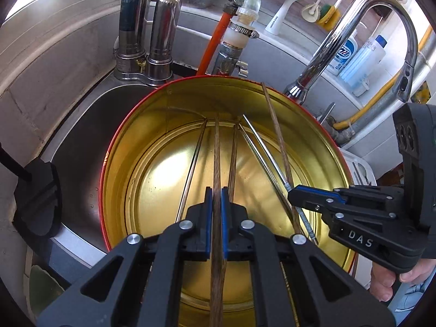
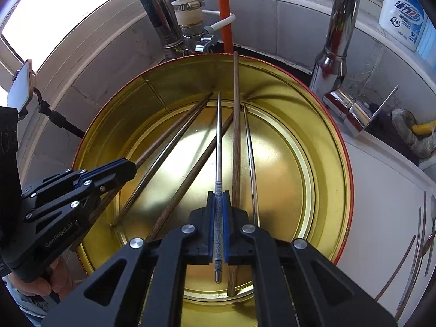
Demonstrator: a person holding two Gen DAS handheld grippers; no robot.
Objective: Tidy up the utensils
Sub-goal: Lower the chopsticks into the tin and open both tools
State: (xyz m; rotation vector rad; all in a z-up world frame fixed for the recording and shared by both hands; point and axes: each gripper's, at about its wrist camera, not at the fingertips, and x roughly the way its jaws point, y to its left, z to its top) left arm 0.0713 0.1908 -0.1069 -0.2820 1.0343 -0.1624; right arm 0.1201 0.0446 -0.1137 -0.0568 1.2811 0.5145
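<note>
A round tin (image 1: 185, 98), gold inside and red outside, stands beside the sink. My left gripper (image 1: 216, 190) is shut on a brown wooden chopstick (image 1: 216, 158) whose tip points down into the tin. At the right my right gripper (image 1: 293, 194) is shut on a metal chopstick (image 1: 261, 147). From the right wrist view the right gripper (image 2: 218, 194) clamps that metal chopstick (image 2: 218, 141) over the tin (image 2: 313, 114). The left gripper (image 2: 132, 166) comes in from the left with its wooden chopstick (image 2: 169, 133). Another wooden chopstick (image 2: 236, 109) leans on the far rim; more lie inside.
A steel sink (image 1: 81, 122) lies left of the tin, with a water filter (image 1: 163, 27) and orange hose (image 1: 212, 43) behind. A chrome faucet (image 2: 338, 27) rises at the back right. More utensils (image 2: 419, 245) lie on a white board (image 2: 381, 190) to the right.
</note>
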